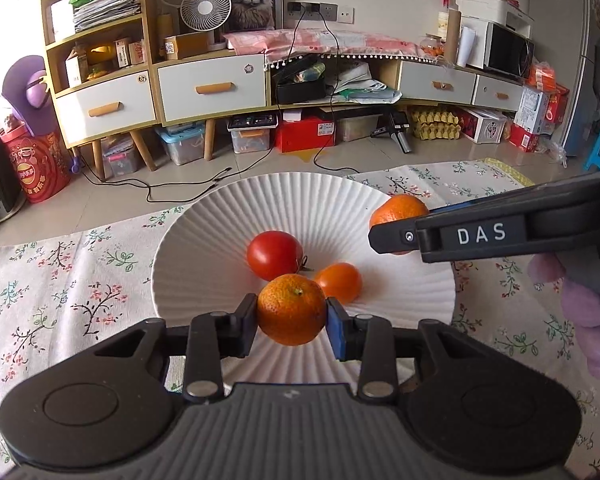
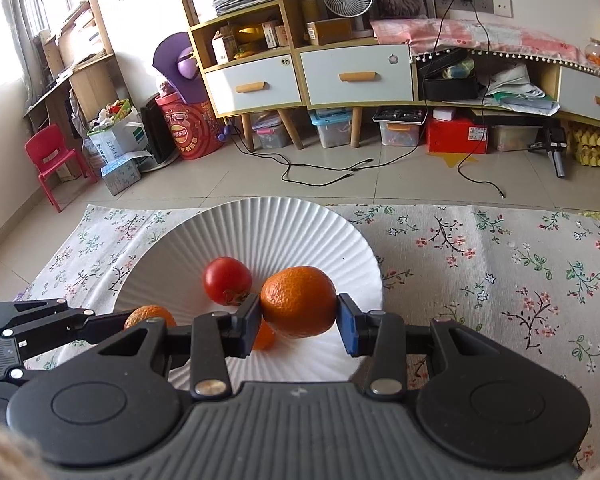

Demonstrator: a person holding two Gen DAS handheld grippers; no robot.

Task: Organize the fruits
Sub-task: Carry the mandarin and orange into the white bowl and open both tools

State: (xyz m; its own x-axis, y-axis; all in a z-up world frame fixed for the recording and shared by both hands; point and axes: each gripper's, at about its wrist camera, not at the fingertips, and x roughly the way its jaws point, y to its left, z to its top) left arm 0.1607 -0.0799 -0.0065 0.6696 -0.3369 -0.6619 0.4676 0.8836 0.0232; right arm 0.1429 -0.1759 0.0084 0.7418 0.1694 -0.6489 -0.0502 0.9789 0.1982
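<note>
Clamped orange (above plate)

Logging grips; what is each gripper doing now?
Left gripper: shut on a dimpled round orange mandarin.
Right gripper: shut on a larger smooth orange mandarin.

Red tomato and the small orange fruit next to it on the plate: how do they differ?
The tomato is deep red; the small orange fruit is bright orange. The tomato looks clearly bigger. A dried green stem shows at the tomato's side, none on the small orange fruit. Both are smooth, glossy, and lie loose on the white ribbed plate, gripped by neither tongs.
</note>
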